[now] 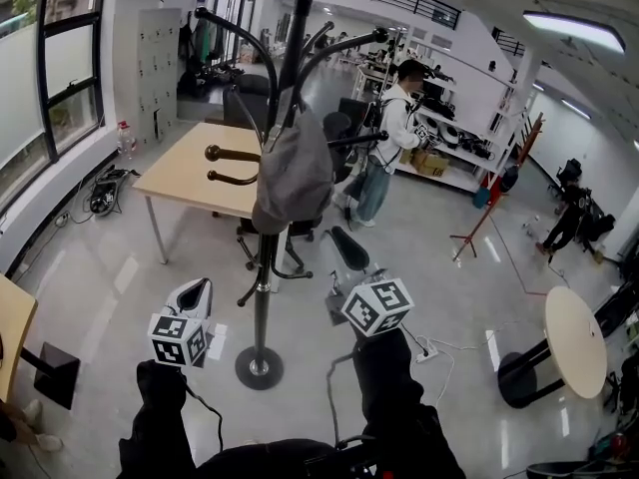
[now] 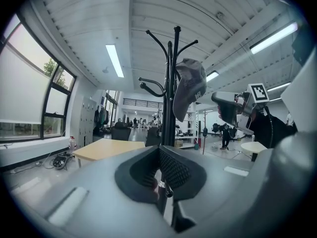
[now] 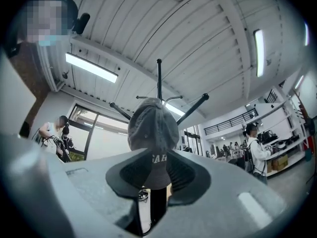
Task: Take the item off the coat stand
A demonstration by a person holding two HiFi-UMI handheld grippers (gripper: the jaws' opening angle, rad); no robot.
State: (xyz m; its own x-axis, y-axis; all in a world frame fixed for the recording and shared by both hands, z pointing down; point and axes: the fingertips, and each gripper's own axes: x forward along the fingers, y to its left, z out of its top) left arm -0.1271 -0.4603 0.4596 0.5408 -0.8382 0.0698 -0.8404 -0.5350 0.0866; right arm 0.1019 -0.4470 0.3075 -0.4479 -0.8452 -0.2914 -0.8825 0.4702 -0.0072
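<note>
Am aiming right gripper (image 1: 349, 250), jaws slightly apart, empty, up at grey cap (image 1: 295, 173) hanging high on coat stand (image 1: 263, 297). Left gripper (image 1: 195, 292) idling low, jaws together. Best: pinching cap's lower rim, lifting up off hook, not tugging sideways.

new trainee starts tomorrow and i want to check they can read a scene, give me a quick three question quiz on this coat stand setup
1. True or false: the grey cap lies on the wooden table.
2. Where on the coat stand does the cap hang? a) on its base b) up among its hooks c) nowhere, it is on the floor
3. Fill in: the right tool points at the cap with its jaws ____.
Key: 1 false; 2 b; 3 apart.
</note>
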